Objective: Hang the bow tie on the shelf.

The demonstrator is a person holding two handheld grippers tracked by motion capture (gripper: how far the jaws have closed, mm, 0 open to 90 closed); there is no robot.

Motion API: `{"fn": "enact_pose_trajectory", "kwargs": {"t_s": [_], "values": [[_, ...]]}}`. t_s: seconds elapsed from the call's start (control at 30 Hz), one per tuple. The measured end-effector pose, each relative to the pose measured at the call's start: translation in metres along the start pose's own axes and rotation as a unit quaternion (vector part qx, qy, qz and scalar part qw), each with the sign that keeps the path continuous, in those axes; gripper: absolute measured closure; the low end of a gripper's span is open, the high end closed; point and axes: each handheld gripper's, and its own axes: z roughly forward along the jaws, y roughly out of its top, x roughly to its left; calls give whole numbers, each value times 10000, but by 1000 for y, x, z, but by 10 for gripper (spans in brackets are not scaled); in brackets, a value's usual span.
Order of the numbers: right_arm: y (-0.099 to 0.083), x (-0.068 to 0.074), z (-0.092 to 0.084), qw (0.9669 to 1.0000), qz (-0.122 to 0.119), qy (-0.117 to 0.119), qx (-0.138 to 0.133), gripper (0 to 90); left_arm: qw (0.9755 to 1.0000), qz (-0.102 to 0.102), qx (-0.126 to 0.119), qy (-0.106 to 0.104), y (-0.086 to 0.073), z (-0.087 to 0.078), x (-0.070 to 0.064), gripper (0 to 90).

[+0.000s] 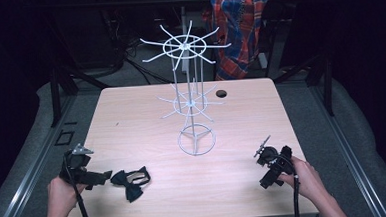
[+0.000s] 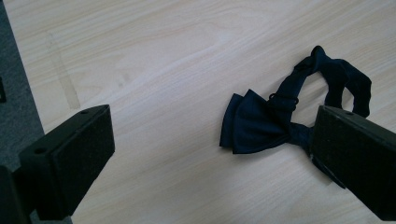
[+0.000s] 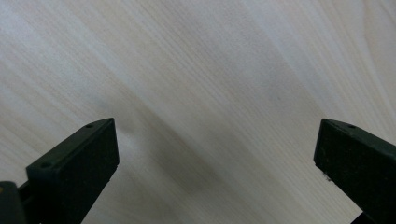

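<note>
- Lying flat on the near-left part of the table, the dark navy bow tie rests with its bow folds spread and its neck strap looped loosely behind it.
- It looks like soft fabric: light, limp and easily crushed out of shape, though not fragile. I judge it would drape and swing if lifted by one end.
- A small ring or slider sits on the strap just behind the bow; it seems the only stiff part, too small to grip well.
- The best hold is probably the central knot, where the cloth is thickest and bunched; pinching a wing alone would let the rest hang and twist. The strap loop is the part most likely meant to go over a hook.
- The left gripper hovers just beside the tie with its jaws spread wide and nothing between them; in the left gripper view one jaw overlaps the tie's knot end, but whether it touches the cloth I cannot tell.
- The right gripper is well apart, at the table's near-right, jaws likewise wide apart and empty over bare wood.
- A white wire display stand with two tiers of radiating hooks stands at the table's middle, beyond the tie.
- Behind the table hangs a plaid cloth.
</note>
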Motion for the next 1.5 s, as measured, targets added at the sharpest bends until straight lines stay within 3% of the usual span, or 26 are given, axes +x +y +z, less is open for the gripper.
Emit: {"fn": "enact_pose_trajectory", "kwargs": {"t_s": [0.13, 0.2, 0.23, 0.47, 0.77, 0.9, 1.17, 1.37, 1.5], "values": [[1, 1, -3, 9999, -95, -12, 86, 0, 10000, -14, 41, -27, -1, 2, 1, 3], [0, 2, 0, 10000, 54, 14, -73, 7, 10000, -25, 61, -37, -1, 3, 2, 3], [1, 0, -1, 9999, -85, -5, 85, 21, 9999, -14, 93, -57, -1, 4, 3, 3], [1, -2, -1, 10000, 23, 4, 91, 50, 9998, 51, 166, -50, 0, 8, 0, 3], [0, -4, -1, 9999, 10, -20, 116, 55, 9991, 336, 270, -13, 7, 15, -11, 3], [1, -2, -1, 9999, 11, -46, 89, 62, 9986, 425, 214, -212, 10, 19, -14, 1], [2, -2, -1, 10000, 0, -33, 91, 64, 9974, 643, 278, -154, 21, 29, -25, 0], [3, -1, -3, 10000, -4, -68, 33, 67, 9938, 1011, 452, -107, 34, 42, -41, 4], [3, 0, -3, 10000, 1, -53, -9, 67, 9924, 1102, 524, -161, 38, 46, -45, 45]]}}
